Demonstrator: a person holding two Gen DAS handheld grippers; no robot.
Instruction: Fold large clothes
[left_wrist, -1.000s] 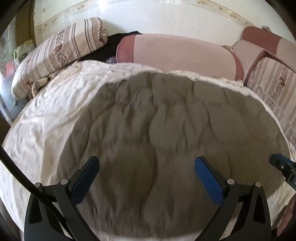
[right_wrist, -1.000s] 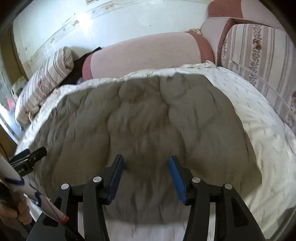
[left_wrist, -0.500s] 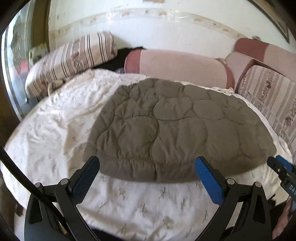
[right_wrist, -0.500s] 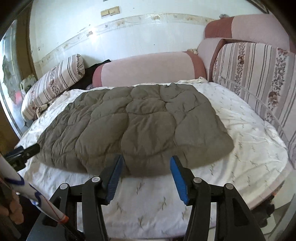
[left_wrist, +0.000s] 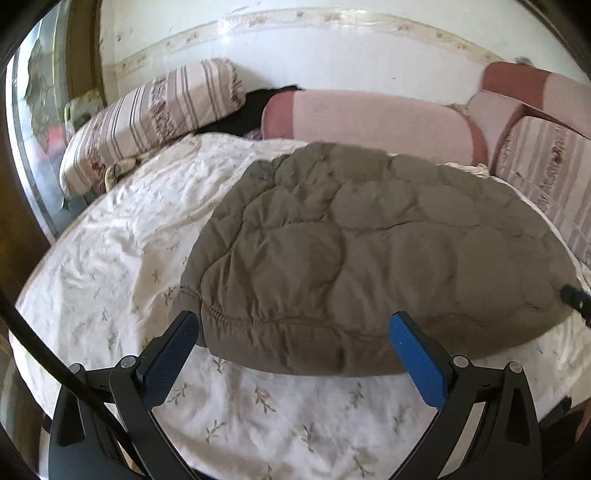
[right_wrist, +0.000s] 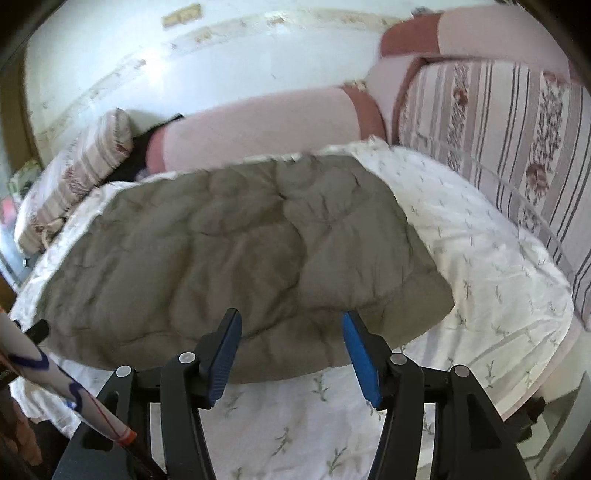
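Observation:
A quilted grey-brown padded garment (left_wrist: 369, 258) lies spread flat on the white flowered bed sheet (left_wrist: 110, 258), its gathered hem toward me. My left gripper (left_wrist: 291, 321) hovers at the near left part of that hem, jaws wide apart, pads off the fabric. My right gripper (right_wrist: 291, 315) hangs over the garment's (right_wrist: 240, 258) near right edge; its jaws are opening and grip nothing. The right gripper's tip (left_wrist: 574, 299) shows at the edge of the left wrist view, and the left gripper's tip (right_wrist: 37, 330) shows in the right wrist view.
A striped pillow (left_wrist: 147, 122) and a pink bolster (left_wrist: 369, 118) line the wall behind the bed. Striped cushions (right_wrist: 498, 129) stand along the right side. A white rod with blue marks (right_wrist: 37, 369) and a person's hand (right_wrist: 18, 435) are at lower left. The sheet's near edge drops off below the grippers.
Both grippers drew back from close over the garment, then came nearer to its hem again. The right jaws stand a little wider. The garment has not moved.

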